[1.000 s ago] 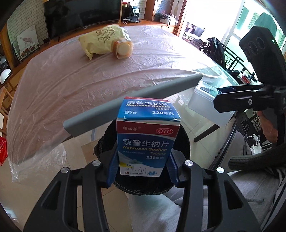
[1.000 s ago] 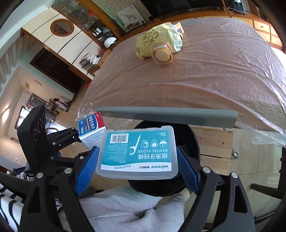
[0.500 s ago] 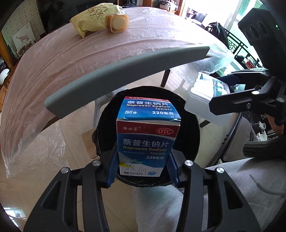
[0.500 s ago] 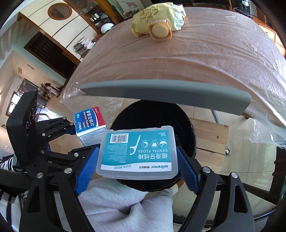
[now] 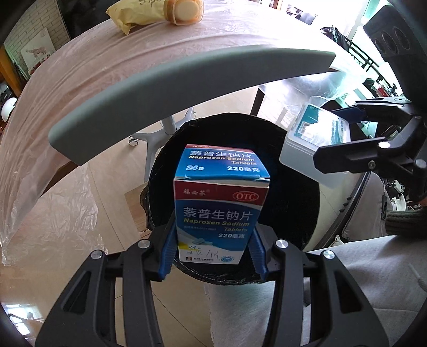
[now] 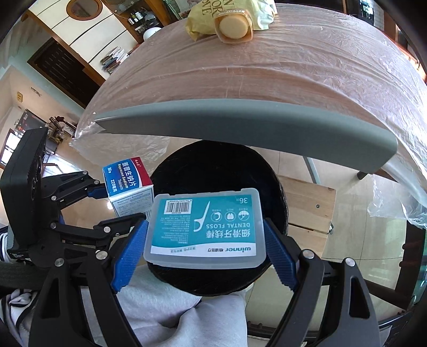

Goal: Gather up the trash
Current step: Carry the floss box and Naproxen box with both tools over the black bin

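My left gripper is shut on a blue, red and white tablet box and holds it over the mouth of a black trash bin that stands by the person's knees. My right gripper is shut on a clear dental floss box with a teal label, held over the same bin. Each gripper shows in the other's view: the right one with the floss box at the bin's right rim, the left one with the tablet box at its left rim.
A table under clear plastic sheet lies beyond the bin, its grey edge just above the rim. A yellow bag and a small tan tub lie at its far side. A wooden crate stands right of the bin.
Both grippers have tilted down and moved over the bin with their boxes still held. The table top has slid up and away in both views.
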Demonstrator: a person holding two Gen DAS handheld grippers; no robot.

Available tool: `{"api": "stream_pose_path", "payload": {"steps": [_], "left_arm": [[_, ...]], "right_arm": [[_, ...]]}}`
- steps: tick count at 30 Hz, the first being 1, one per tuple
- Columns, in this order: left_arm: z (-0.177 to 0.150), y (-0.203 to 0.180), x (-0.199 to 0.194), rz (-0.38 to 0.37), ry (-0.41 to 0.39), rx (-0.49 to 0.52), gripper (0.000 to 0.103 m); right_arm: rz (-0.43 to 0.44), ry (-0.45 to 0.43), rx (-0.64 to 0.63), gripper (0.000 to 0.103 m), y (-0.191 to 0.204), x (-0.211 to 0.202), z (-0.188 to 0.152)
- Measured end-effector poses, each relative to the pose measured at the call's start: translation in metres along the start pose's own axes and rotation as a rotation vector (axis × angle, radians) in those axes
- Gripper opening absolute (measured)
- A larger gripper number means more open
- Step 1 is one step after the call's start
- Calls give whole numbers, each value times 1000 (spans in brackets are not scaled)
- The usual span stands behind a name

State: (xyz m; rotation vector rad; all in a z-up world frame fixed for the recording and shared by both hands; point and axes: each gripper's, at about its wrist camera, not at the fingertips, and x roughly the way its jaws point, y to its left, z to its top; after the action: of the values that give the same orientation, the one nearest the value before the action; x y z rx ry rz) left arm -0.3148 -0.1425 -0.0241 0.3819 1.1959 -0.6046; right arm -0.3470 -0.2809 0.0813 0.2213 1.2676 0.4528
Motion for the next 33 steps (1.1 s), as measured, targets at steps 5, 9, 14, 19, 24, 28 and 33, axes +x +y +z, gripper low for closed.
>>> {"api": "stream_pose_path", "payload": {"steps": [5, 9, 14, 19, 24, 28, 33], "left_arm": [[2, 0, 8, 16, 10, 14, 48], [5, 1, 9, 22, 15, 20, 48], [5, 0, 12, 29, 19, 24, 48], [6, 1, 14, 30, 20, 26, 48], [8, 2, 16, 32, 20, 32, 48], [10, 2, 18, 33, 22, 38, 48], [11, 4, 20, 33, 23, 43, 48]], "right_arm": [[-21, 1, -27, 82, 4, 7, 4], [-38, 0, -41, 82, 6, 10, 4], [-51, 4, -43, 82, 5, 14, 4], [-60, 5, -38, 82, 5, 17, 5], [-72, 1, -31, 82, 6, 19, 6], [-79, -1, -25, 82, 6, 20, 6], [-84, -1, -21, 82, 7, 23, 6]]}}
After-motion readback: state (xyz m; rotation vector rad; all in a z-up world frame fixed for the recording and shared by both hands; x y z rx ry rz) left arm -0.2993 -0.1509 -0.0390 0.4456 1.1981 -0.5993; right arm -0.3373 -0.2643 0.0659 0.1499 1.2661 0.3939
